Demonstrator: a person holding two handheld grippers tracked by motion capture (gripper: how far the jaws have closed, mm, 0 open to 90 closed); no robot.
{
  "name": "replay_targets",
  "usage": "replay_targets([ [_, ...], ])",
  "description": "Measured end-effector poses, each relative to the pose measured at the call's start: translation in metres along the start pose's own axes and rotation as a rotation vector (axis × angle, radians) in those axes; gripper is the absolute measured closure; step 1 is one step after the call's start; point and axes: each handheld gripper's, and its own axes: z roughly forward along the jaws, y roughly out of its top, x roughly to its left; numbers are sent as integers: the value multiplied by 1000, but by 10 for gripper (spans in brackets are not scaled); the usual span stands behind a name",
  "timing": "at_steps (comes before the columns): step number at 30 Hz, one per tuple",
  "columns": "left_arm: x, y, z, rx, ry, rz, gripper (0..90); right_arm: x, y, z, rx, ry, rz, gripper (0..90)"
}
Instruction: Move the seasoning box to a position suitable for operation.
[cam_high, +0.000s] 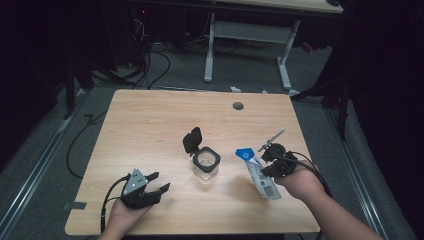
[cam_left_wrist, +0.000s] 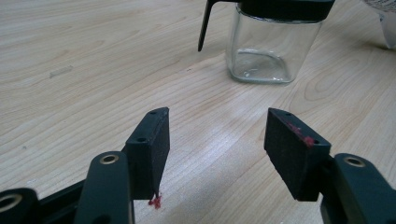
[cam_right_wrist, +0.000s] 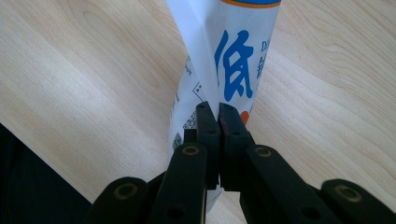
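Two black grippers, left gripper (cam_high: 156, 182) grey-plated, red-flecked foam jaws, brass-ringed rivets, trailing black cables.

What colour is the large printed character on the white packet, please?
Blue, on the white plastic packet pinched by the right gripper; the right gripper view shows it best.

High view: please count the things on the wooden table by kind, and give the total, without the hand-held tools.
Clear square glass jar with black flip lid standing open: 1
White and blue printed packet: 1
Total: 2
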Motion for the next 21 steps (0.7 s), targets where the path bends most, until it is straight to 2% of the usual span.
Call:
replay_targets([
  [7,-1,0,1,-5,-1,2,410,1,3,1,44,-12,-18,897],
  [11,-5,1,2,-12,-14,6,405,2,4,1,50,-3,-27,898],
  [15,-22,6,9,-34,-44,31,386,3,5,0,37,0,-26,900],
  [18,-40,13,17,-47,-87,57,379,5,6,-2,32,2,-29,900],
  [21,-61,20,27,-60,-142,66,361,7,8,-5,27,9,-29,900],
])
